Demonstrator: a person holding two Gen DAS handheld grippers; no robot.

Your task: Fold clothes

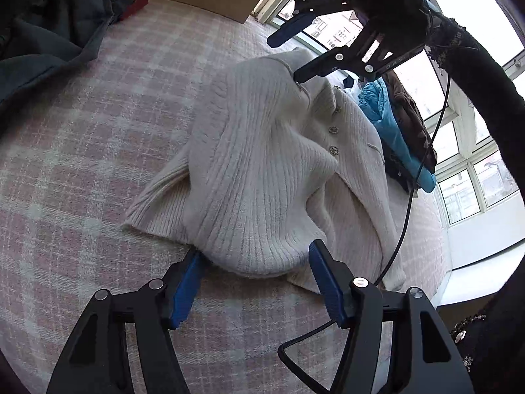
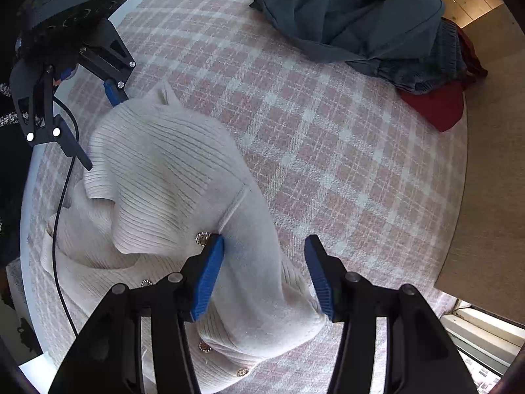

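Observation:
A cream ribbed cardigan (image 1: pixel 262 164) with small jewelled buttons lies bunched and partly folded on the pink plaid bedspread (image 1: pixel 82 180). My left gripper (image 1: pixel 256 256) is open, its blue pads either side of the cardigan's near folded edge. My right gripper (image 2: pixel 264 246) is open, straddling the cardigan (image 2: pixel 157 170) near its collar end. The right gripper also shows in the left wrist view (image 1: pixel 285 55), open at the collar. The left gripper shows in the right wrist view (image 2: pixel 101 128), open at the far hem.
A heap of dark grey-blue and red clothes (image 2: pixel 377 26) lies at the bed's far end, also in the left wrist view (image 1: pixel 49 26). Blue and brown garments (image 1: pixel 393 131) lie beyond the cardigan by the windows (image 1: pixel 466 190). A black cable (image 1: pixel 407 197) hangs over the cardigan.

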